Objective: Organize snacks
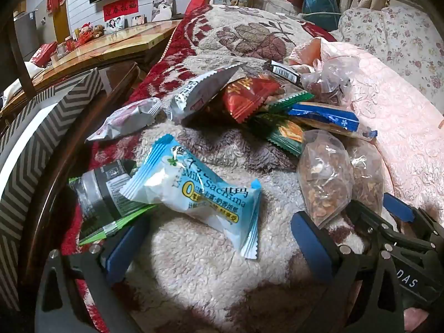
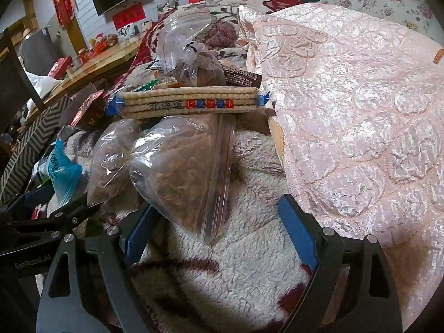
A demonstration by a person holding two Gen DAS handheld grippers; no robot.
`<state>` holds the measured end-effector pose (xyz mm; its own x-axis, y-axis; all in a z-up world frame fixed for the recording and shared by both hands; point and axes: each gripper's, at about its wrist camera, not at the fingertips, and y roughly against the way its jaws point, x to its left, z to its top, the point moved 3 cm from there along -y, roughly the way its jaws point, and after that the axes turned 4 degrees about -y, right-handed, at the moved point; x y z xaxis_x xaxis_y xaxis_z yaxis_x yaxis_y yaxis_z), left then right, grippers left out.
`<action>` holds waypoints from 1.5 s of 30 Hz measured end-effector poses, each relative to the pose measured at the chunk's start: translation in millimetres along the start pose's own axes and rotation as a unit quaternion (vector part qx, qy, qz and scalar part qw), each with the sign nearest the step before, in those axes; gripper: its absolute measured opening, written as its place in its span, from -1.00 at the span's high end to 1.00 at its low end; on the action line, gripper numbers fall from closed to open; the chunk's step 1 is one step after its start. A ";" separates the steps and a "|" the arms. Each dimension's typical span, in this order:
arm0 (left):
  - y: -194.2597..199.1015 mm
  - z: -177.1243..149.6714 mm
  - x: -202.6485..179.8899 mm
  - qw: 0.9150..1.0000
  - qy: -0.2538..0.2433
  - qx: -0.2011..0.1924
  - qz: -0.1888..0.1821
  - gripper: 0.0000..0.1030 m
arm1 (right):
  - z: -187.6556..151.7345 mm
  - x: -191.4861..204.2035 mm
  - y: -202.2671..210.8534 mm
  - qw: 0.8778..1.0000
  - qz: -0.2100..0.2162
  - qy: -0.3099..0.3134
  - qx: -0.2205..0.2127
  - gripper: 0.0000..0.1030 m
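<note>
Your left hand-held gripper [image 1: 219, 241] hovers with fingers apart over the fleece blanket [image 1: 199, 277], the blue snack packet [image 1: 194, 191] lying between them. Your right hand-held gripper [image 2: 222, 227], fingers likewise apart, flanks the near corner of a clear zip bag [image 2: 180, 174]. Far behind it lies a biscuit pack [image 2: 188, 102]; right, a pink quilt [image 2: 360, 111].

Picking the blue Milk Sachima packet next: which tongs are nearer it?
Left. The left tongs sit open right under the Milk Sachima packet, its lower end between the fingers. The right tongs are off to its right, open around a clear zip bag.
</note>
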<state>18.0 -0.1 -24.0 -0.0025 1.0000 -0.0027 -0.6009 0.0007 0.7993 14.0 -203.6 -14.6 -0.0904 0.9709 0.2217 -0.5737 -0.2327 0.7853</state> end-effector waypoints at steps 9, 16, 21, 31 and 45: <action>0.4 0.0 -2.0 1.000 -0.002 0.000 0.003 -1.00 | -4.4 -2.5 3.6 1.000 0.009 0.003 0.002 -0.69; 2.0 1.5 -1.1 1.000 -0.008 0.011 -0.005 -1.00 | -4.3 -2.0 4.2 1.000 0.007 0.002 0.012 -0.69; 18.1 0.1 10.3 1.000 -0.002 0.022 -0.005 -1.00 | 2.8 0.5 10.6 0.999 0.010 -0.010 0.044 -0.69; 84.9 0.4 56.0 0.999 0.041 -0.021 0.003 -1.00 | 17.5 28.9 45.3 0.998 0.045 0.040 0.018 -0.69; 83.1 -6.7 103.1 0.995 0.098 0.007 0.009 -1.00 | 22.5 117.2 42.2 0.966 0.176 0.182 0.046 -0.69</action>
<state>-37.5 103.1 38.2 -0.1697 0.9799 -0.1046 -0.5882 -0.0156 0.8086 -2.5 -100.9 57.5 -0.5568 0.7826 0.2785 -0.3829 -0.5393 0.7500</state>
